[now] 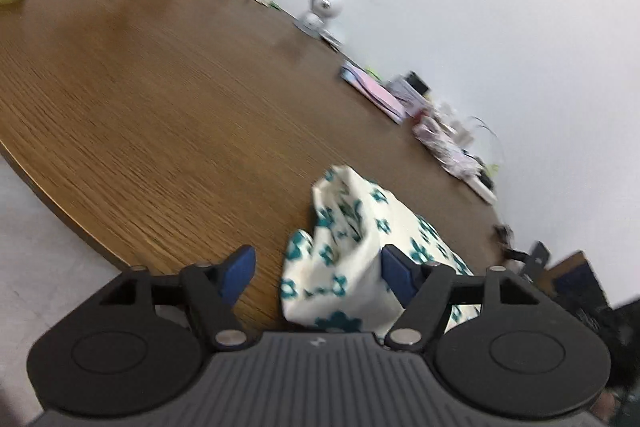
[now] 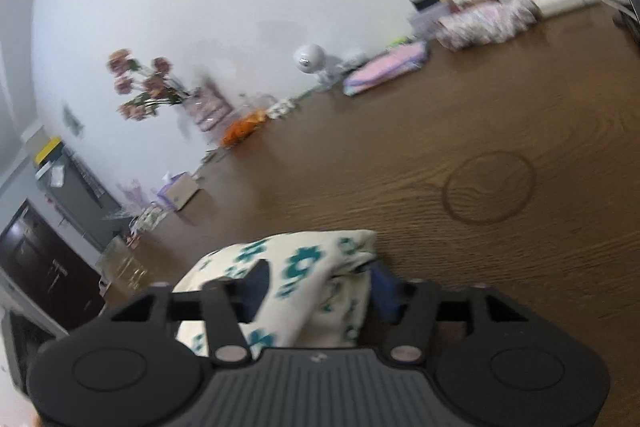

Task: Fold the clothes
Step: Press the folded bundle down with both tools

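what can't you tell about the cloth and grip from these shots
- Left wrist view: near part of the cloth is hidden by the left gripper body; its kind is unclear.
- Right wrist view: motion blur; cloth lies between the right gripper fingers, but clamping is unclear.

Floral cloth [image 1: 344, 251] between left gripper's [image 1: 318, 273] parted jaws, on table [image 1: 160, 107]

Left gripper [image 1: 318, 269] and right gripper [image 2: 318, 285] both tilted, fingers [image 1: 239, 273] spread apart.
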The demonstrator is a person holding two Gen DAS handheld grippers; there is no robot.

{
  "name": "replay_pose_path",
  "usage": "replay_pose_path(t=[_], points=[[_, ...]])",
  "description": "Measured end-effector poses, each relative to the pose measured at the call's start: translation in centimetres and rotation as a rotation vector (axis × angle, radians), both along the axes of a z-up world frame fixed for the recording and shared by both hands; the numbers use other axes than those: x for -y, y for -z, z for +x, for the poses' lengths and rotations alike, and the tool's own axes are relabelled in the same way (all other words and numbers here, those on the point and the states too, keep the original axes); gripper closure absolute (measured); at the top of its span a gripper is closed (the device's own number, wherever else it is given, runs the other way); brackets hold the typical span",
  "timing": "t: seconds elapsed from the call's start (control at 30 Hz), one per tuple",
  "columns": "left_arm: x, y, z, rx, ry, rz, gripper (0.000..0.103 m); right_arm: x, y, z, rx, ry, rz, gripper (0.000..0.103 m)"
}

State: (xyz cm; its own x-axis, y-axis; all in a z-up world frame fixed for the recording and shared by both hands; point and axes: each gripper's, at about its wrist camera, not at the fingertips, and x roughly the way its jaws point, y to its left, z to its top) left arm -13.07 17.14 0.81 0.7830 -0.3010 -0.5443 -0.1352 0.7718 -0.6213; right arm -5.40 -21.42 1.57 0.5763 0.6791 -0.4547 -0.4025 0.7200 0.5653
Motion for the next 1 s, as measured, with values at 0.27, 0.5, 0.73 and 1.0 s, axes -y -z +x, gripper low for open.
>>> replay_pose_path(t=[0.27, 0.5, 0.73, 1.0], points=[[-1.1, 0.5, 1.2, -0.064, -0.035, -0.136, 0.029, -2.5, -0.4, -2.5, 0.033, -0.037, -0.111, 0.038], [-2.4, 2.1, 2.7, -0.114, -0.009, -0.306, 0.068, -2.0, 0.6, -3.1, 0.007, -0.108, -0.079, 0.094], [-3.9, 3.9, 0.6, -0.082, -0.008, -0.404, 0.047, 0.6, 0.6, -3.1, -0.025, -0.062, 0.020, 0.080], [-2.1, 1.9, 3.8, -0.098, 0.103, -0.284, 0.019, -0.6, 0.7, 0.4, -0.074, -0.007, -0.001, 0.028]])
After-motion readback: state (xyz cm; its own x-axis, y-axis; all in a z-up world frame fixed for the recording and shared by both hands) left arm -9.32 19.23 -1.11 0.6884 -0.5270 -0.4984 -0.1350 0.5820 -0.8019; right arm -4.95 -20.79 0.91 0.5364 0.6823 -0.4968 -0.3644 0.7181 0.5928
